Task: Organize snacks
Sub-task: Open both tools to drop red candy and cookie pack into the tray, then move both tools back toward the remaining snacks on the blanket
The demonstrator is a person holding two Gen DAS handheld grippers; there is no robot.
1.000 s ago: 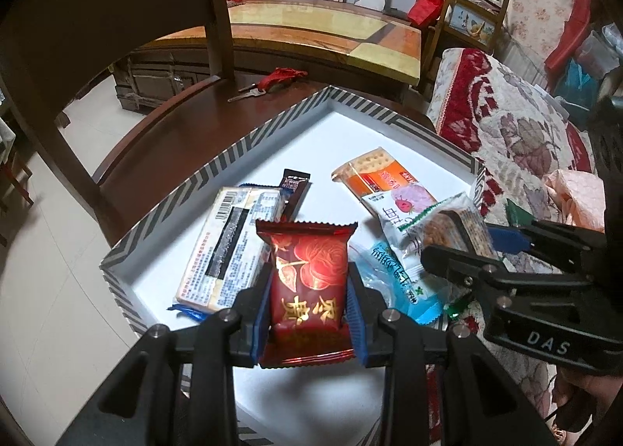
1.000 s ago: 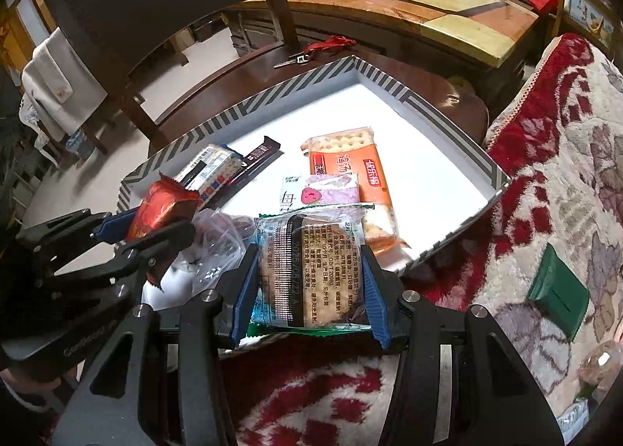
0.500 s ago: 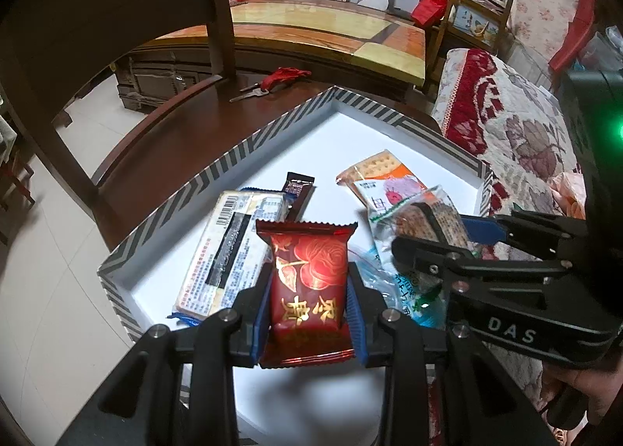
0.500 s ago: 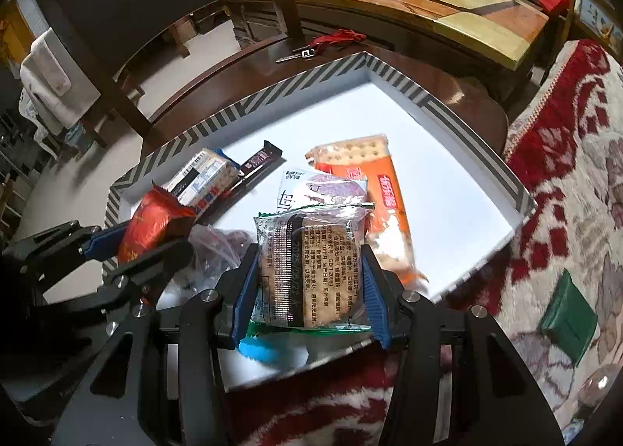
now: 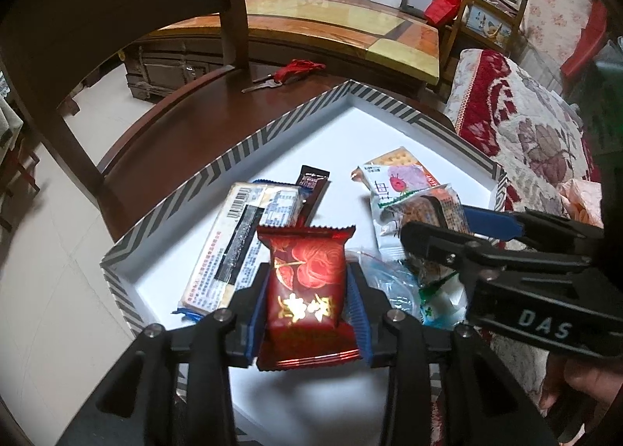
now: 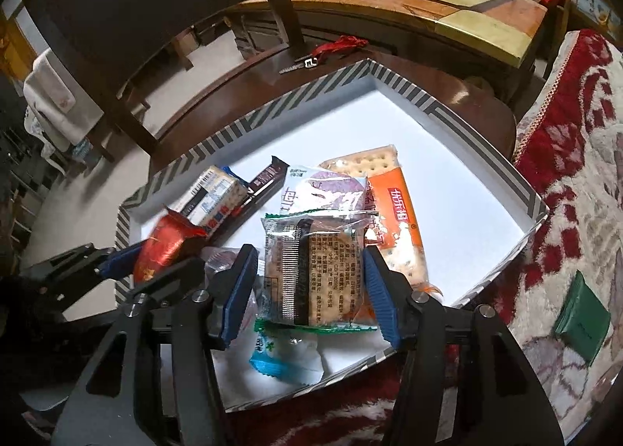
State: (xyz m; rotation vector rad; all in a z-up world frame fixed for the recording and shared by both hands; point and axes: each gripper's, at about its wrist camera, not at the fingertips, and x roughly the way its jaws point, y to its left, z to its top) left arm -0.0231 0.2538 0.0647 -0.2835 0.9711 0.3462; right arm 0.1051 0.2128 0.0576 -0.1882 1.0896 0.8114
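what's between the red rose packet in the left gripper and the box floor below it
Nothing visible: bare white floor of the striped box lies under the red rose packet. The left gripper has its jaws opening around it.

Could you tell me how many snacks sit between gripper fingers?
2: red packet between the left gripper's opening jaws; clear biscuit pack between the right gripper's, also opening.

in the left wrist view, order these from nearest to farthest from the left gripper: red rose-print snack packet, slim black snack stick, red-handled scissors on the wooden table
1. Red rose-print snack packet: between the blue pads of the left gripper, whose jaws are opening.
2. Slim black snack stick: farther up the white tray with striped rim, beside the long pale cracker pack.
3. Red-handled scissors: outside the tray, on the dark wooden table.
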